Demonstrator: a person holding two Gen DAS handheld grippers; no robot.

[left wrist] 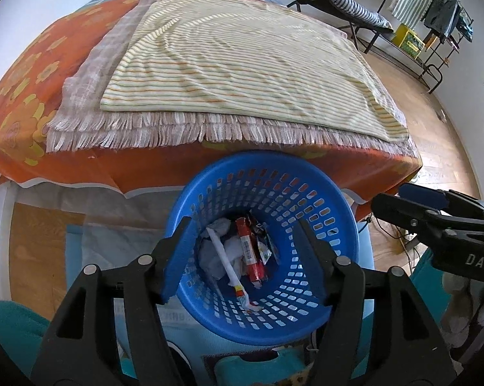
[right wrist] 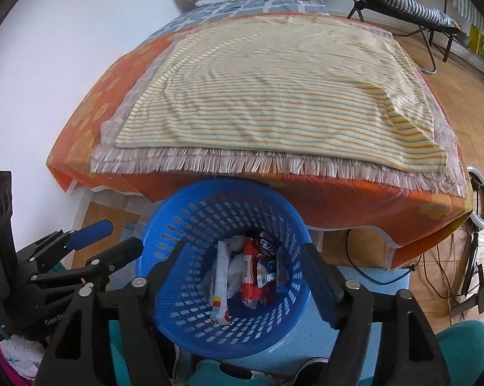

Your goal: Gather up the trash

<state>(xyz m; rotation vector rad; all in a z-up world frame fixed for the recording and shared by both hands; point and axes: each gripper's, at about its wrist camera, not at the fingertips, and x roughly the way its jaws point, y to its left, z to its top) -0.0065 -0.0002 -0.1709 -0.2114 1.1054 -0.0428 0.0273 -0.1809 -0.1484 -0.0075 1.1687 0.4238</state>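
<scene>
Both hand-held grippers, left [left wrist: 242, 257] and right [right wrist: 245, 276], hang with jaws spread and empty over the blue basket [left wrist: 335, 225] at lower centre, where the trash [left wrist: 242, 251] lies, apparently so pieces drop straight in

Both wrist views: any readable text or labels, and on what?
"DAS": black body of the right gripper, seen from the left wrist.
"Gen Ro", cut off: black body of the left gripper.
Wrapper print in the blue perforated plastic basket: too blurred to read.
</scene>
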